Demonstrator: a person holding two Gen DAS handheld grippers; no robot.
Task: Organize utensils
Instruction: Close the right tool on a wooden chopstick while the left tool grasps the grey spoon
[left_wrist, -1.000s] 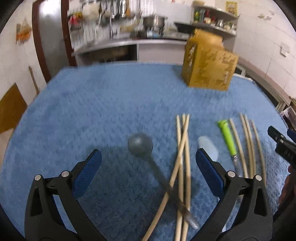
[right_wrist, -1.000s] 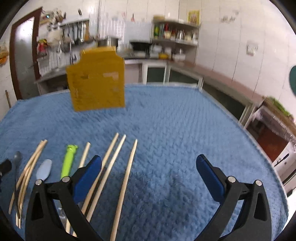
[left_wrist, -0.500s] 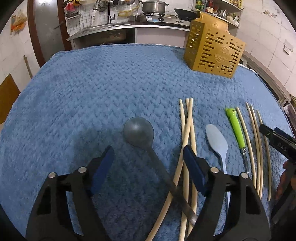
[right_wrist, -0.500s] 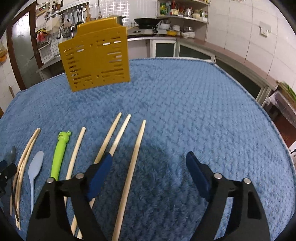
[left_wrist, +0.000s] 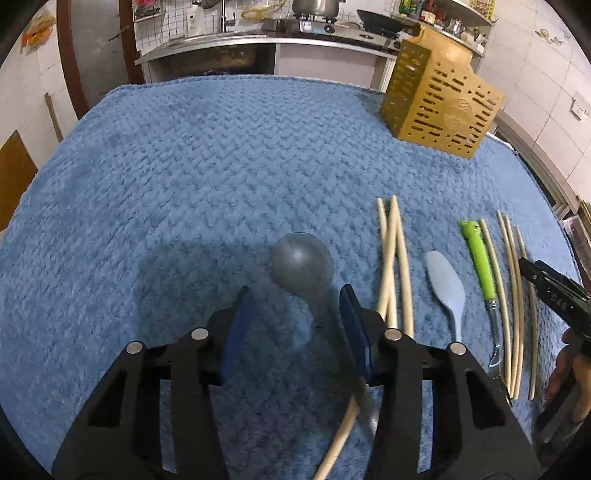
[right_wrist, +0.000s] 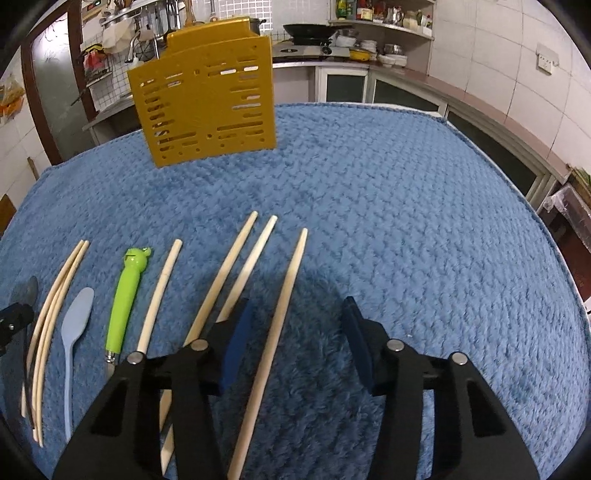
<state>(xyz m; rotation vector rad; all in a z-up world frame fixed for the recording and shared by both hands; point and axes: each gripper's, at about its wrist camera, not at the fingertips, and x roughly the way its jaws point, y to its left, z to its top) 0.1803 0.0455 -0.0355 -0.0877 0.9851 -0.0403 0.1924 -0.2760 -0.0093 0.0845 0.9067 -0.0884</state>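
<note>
Here each closing tool (left_wrist: 295, 299) (right_wrist: 299, 314) apparently straddles, unclamped, ladle (left_wrist: 301, 264) or chopstick (right_wrist: 284, 306).

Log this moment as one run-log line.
left gripper: closing around gray ladle handle, no contact | right gripper: closing around chopstick, no contact | yellow utensil holder: upright

A dark grey ladle (left_wrist: 301, 264) lies flat on the blue cloth, its round bowl away from the camera and its handle running back under crossed pale chopsticks (left_wrist: 393, 266). Beside them lie a light blue spoon (left_wrist: 445, 286) and a knife with a green frog-headed handle (right_wrist: 127, 291). A single curved chopstick (right_wrist: 159, 295) follows, then a close pair (right_wrist: 240, 273) and one apart (right_wrist: 284, 299). A yellow slotted utensil holder (right_wrist: 207, 92) stands upright well beyond them.
</note>
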